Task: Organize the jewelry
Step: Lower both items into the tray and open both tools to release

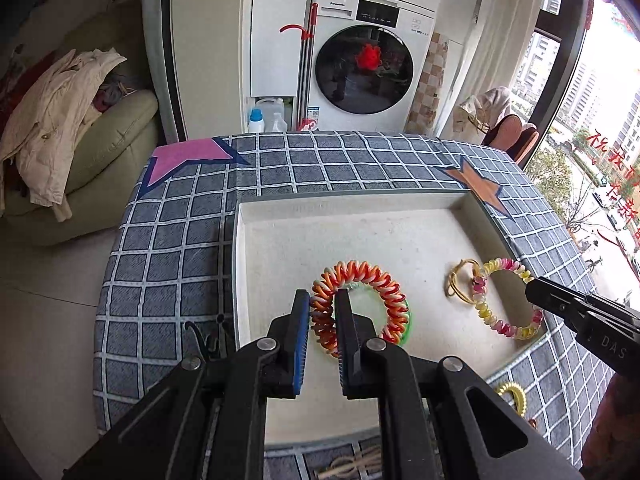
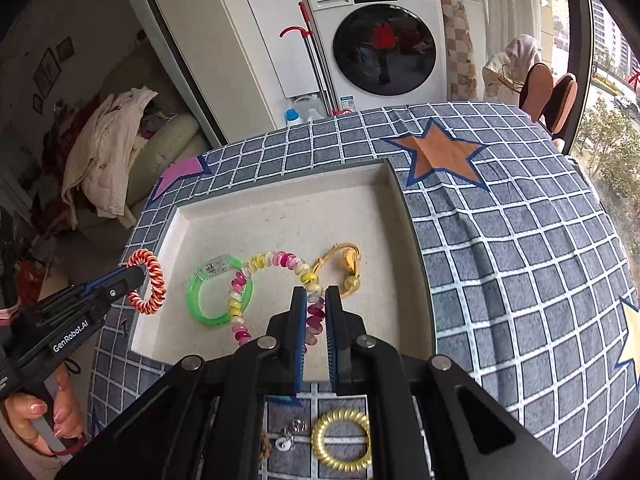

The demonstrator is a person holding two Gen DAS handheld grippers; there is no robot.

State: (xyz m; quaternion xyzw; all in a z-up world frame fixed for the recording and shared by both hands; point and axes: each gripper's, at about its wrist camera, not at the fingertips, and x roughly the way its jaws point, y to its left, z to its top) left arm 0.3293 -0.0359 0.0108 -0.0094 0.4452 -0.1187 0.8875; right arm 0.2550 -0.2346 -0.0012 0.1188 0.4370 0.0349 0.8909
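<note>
My left gripper (image 1: 322, 297) is shut on an orange, red and white spiral coil band (image 1: 360, 272), which hangs over the left part of the white tray (image 1: 340, 228). My right gripper (image 2: 316, 292) is shut on a pink and yellow beaded bracelet (image 2: 276, 260), draped over the tray (image 2: 280, 212). A clear green bangle (image 2: 198, 300) and a gold bracelet (image 2: 346, 264) lie in the tray. In the right wrist view, the left gripper (image 2: 138, 273) holds the coil band (image 2: 150, 280) by the tray's left edge. The right gripper (image 1: 534, 285) enters the left wrist view at the right.
The tray rests on a grey checked cloth (image 2: 520, 260) with star patches. A gold coil band (image 2: 340, 440) and small silver pieces (image 2: 292, 436) lie on the cloth in front of the tray. Beyond the table stand a washing machine (image 1: 360, 60) and a sofa with clothes (image 1: 60, 120).
</note>
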